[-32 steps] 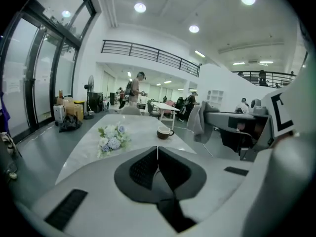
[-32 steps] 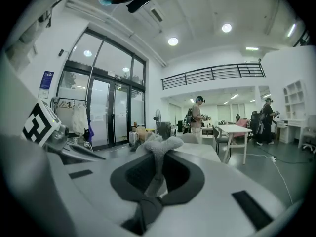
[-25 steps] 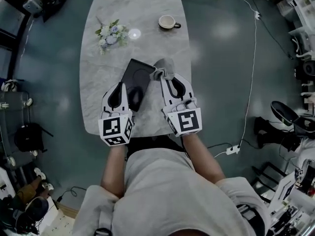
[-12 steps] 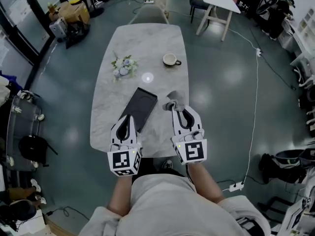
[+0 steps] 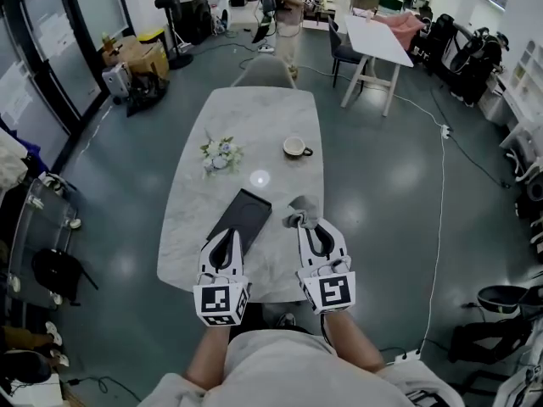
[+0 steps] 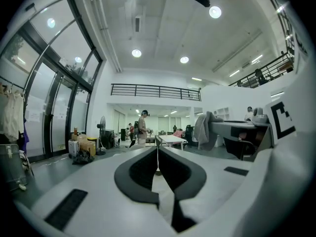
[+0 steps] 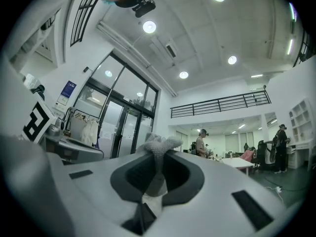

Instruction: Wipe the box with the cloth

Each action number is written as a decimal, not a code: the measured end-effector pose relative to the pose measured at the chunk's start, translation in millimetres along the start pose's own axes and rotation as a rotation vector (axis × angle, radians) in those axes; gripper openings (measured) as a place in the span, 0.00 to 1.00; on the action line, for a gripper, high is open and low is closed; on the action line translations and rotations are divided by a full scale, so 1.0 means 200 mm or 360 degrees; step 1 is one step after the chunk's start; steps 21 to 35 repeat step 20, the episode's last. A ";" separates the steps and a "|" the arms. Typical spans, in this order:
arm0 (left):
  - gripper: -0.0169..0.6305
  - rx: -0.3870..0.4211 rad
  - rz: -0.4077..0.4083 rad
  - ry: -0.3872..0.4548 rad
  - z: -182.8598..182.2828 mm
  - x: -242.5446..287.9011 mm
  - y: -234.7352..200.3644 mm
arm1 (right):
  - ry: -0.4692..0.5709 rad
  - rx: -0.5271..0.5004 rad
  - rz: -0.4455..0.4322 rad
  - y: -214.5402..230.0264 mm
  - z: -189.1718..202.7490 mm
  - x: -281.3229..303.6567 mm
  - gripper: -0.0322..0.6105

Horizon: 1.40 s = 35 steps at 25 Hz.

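The right gripper is clamped on a bunched grey cloth, just right of the dark flat box lying diagonally at the frame's centre on the marble table. The left gripper has its jaws together on nothing, at the box's lower-left corner. Nothing appears to pin the box, so a wiping stroke could skid it across the smooth top. The cloth's small pinched wad might also drag loose.
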<state>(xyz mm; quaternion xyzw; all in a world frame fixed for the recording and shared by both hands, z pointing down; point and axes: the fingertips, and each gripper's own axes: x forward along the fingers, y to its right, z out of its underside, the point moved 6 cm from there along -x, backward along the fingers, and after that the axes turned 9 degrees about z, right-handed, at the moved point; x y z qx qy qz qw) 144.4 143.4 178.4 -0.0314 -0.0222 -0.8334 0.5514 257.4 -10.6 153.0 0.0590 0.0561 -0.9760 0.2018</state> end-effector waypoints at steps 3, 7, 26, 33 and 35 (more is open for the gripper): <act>0.07 0.0004 0.0016 -0.0002 -0.04 -0.02 0.07 | 0.0037 -0.0037 -0.0013 0.00 -0.09 -0.05 0.12; 0.07 0.0000 0.0036 -0.0027 -0.08 -0.03 0.09 | 0.0090 -0.0086 -0.0036 -0.01 -0.14 -0.08 0.12; 0.07 0.0022 0.0025 -0.0014 -0.01 0.05 0.02 | 0.0155 -0.0132 -0.0044 0.00 -0.08 0.01 0.12; 0.07 0.0022 0.0025 -0.0014 -0.01 0.05 0.02 | 0.0155 -0.0132 -0.0044 0.00 -0.08 0.01 0.12; 0.07 0.0022 0.0025 -0.0014 -0.01 0.05 0.02 | 0.0155 -0.0132 -0.0044 0.00 -0.08 0.01 0.12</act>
